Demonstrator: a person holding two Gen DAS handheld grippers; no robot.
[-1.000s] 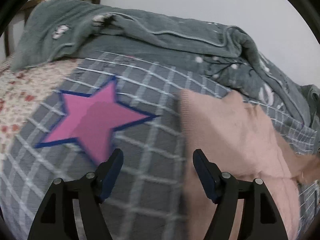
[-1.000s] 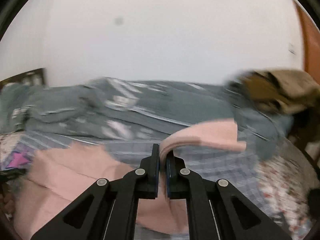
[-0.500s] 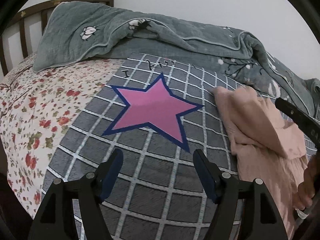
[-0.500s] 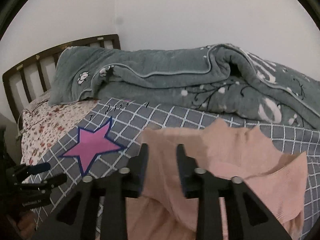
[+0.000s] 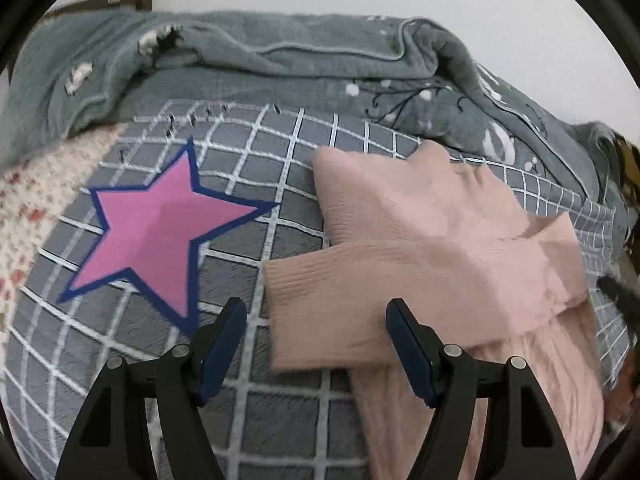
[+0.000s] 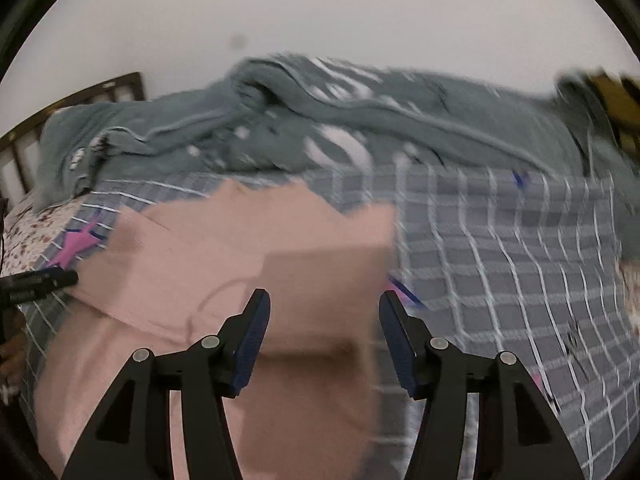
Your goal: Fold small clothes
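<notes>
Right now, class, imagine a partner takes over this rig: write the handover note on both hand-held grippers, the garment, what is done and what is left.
Left hand-held gripper: open, empty.
Right hand-held gripper: open, empty.
Pink ribbed knit sweater: lies on the grey checked blanket, beside the pink star.
Done: one sleeve folded across the body.
Left: remaining folds.

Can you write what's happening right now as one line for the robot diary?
step: fold sleeve | pink sweater flat on checked blanket | sleeve folded across | left hand-held gripper open | right hand-held gripper open
</notes>
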